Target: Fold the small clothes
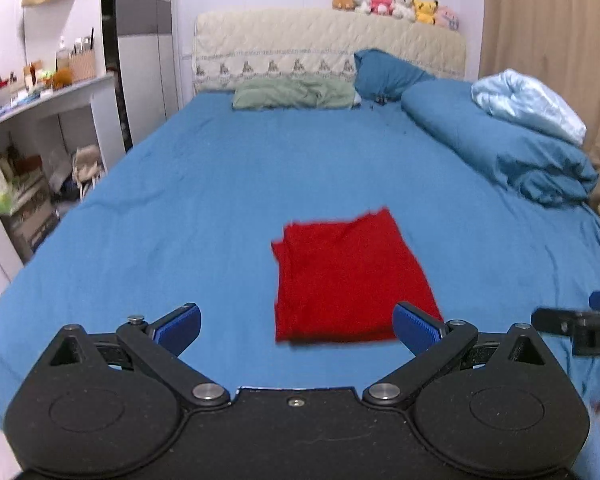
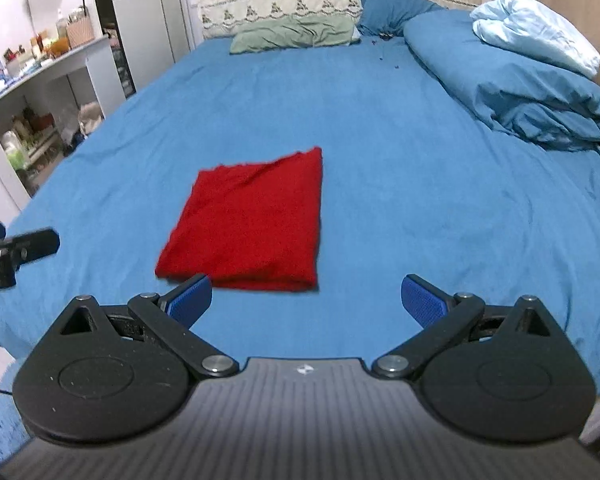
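A red cloth (image 1: 348,276) lies folded into a flat rectangle on the blue bed sheet (image 1: 220,184). It also shows in the right wrist view (image 2: 252,220). My left gripper (image 1: 298,330) is open and empty, held above the sheet just short of the cloth's near edge. My right gripper (image 2: 306,300) is open and empty, a little to the right of the cloth's near edge. Part of the right gripper shows at the right edge of the left wrist view (image 1: 580,326), and part of the left gripper at the left edge of the right wrist view (image 2: 16,248).
A rolled blue duvet (image 1: 500,140) with a pale blue cloth (image 1: 532,100) on top lies along the right side. A green pillow (image 1: 296,94) and a blue pillow (image 1: 384,72) rest at the headboard (image 1: 324,44). Cluttered shelves (image 1: 32,152) stand left of the bed.
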Demonstrator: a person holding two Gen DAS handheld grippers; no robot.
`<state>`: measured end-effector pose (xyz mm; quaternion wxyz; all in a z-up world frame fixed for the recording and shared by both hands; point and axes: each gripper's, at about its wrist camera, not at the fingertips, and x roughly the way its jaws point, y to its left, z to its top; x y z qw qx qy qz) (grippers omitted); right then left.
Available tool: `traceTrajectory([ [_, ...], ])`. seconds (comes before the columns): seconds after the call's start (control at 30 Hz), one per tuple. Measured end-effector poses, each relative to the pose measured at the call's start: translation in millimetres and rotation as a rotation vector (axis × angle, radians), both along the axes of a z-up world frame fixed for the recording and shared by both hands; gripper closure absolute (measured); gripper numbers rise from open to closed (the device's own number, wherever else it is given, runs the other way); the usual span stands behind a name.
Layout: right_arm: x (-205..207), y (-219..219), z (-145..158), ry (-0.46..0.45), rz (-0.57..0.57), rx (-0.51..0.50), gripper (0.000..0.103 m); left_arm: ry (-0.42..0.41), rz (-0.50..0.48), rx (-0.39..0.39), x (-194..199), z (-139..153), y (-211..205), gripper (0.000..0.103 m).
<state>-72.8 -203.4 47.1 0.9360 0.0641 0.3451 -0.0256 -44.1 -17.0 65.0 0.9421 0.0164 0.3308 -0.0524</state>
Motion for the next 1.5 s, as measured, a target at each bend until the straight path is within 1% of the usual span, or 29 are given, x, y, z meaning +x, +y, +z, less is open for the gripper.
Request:
traceTrajectory([
  [0.1,-5.5,2.6,-8.7,0.016,-0.008,0.008,0.0,0.04,0.007,-0.002,-12.2,-12.8,2.8,0.0],
  [0.17,-8.3,3.6,-12.6,0.024,-0.015,0.006,0.0,0.051,0.012,-0.01,-16.0,-17.2,4.7,0.0],
  [0.63,-13.5,9.2,-20.9,0.05,-0.034,-0.016,0.0,0.033,0.005,-0.014,-18.6,-16.1,1.0,0.0],
  [1.5,-9.9,9.3,-26.5,0.067,-0.033,-0.021,0.0,0.042,0.014,-0.009,-15.9,-16.6,1.0,0.0],
])
